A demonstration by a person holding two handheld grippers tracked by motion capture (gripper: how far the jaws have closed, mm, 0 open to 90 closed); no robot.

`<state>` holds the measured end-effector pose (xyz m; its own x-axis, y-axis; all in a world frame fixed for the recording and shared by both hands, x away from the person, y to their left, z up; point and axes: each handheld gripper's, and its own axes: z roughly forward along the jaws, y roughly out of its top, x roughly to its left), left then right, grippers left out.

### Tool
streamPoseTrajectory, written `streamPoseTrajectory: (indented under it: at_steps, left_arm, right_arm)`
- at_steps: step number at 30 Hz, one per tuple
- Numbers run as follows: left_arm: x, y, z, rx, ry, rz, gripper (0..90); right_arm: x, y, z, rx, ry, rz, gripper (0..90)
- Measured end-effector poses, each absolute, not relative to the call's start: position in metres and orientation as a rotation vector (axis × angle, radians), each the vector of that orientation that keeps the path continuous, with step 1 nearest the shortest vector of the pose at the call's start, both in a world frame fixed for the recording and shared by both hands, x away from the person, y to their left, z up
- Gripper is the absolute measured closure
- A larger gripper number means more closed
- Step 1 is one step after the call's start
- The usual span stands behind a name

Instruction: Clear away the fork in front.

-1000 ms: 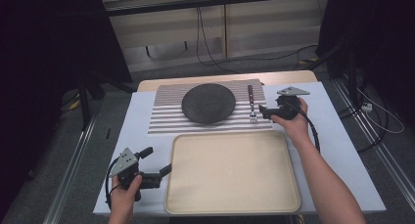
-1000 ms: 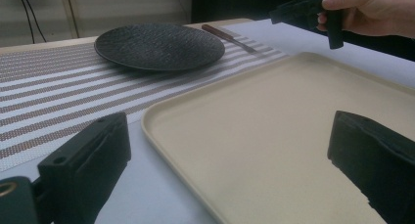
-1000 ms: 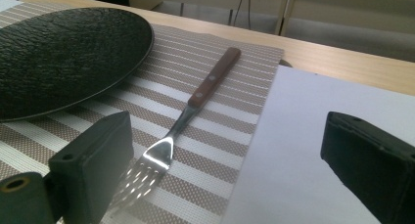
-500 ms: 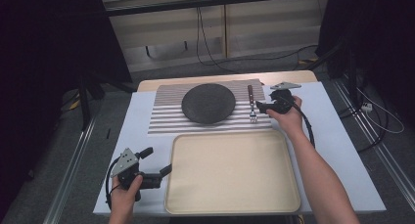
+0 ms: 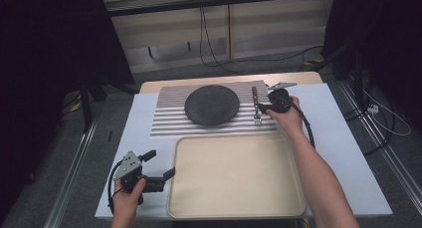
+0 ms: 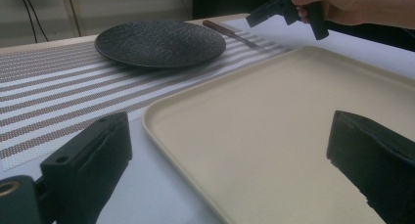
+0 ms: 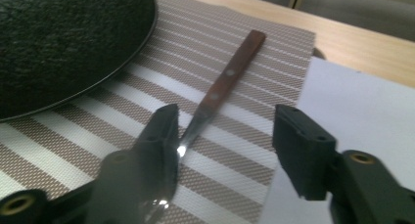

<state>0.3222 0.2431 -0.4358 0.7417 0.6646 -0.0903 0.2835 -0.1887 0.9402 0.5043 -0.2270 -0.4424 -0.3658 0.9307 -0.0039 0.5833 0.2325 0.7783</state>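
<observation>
My right gripper (image 5: 263,108) sits low over the fork (image 7: 215,94), which lies on the striped mat (image 5: 169,119) just beside the dark plate (image 5: 212,104). Its jaws have just been closing. The fork's thin metal neck is between them, but the pads do not press on it yet, so nothing is held. The fork's brown wooden handle points away toward the far edge of the mat. My left gripper (image 5: 161,167) waits by the near left corner of the tan tray (image 5: 234,198), jaws wide apart and holding nothing.
</observation>
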Motion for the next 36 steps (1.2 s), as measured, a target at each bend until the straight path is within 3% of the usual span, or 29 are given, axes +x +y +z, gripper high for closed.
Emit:
streamPoseTrajectory:
  at_steps: [3, 6, 25, 29, 36]
  left_arm:
    - [0.322, 0.243, -0.436, 1.776, 0.743, 0.406, 3.1]
    - [0.322, 0.242, -0.436, 1.777, 0.743, 0.407, 3.1]
    - [0.322, 0.244, -0.437, 1.781, 0.751, 0.417, 3.3]
    - [0.322, 0.244, -0.437, 1.783, 0.756, 0.416, 3.2]
    - [0.323, 0.244, -0.438, 1.787, 0.757, 0.421, 3.3]
  right_arm:
    - [0.506, -0.223, -0.445, 1.371, 2.042, 0.971, 48.0]
    - [0.508, -0.219, -0.446, 1.364, 2.064, 0.952, 55.8]
    - [0.529, -0.201, -0.458, 1.496, 2.111, 0.827, 69.6]
    - [0.529, -0.206, -0.456, 1.498, 2.129, 0.817, 82.1]
    - [0.525, -0.223, -0.452, 1.487, 2.190, 0.788, 84.6]
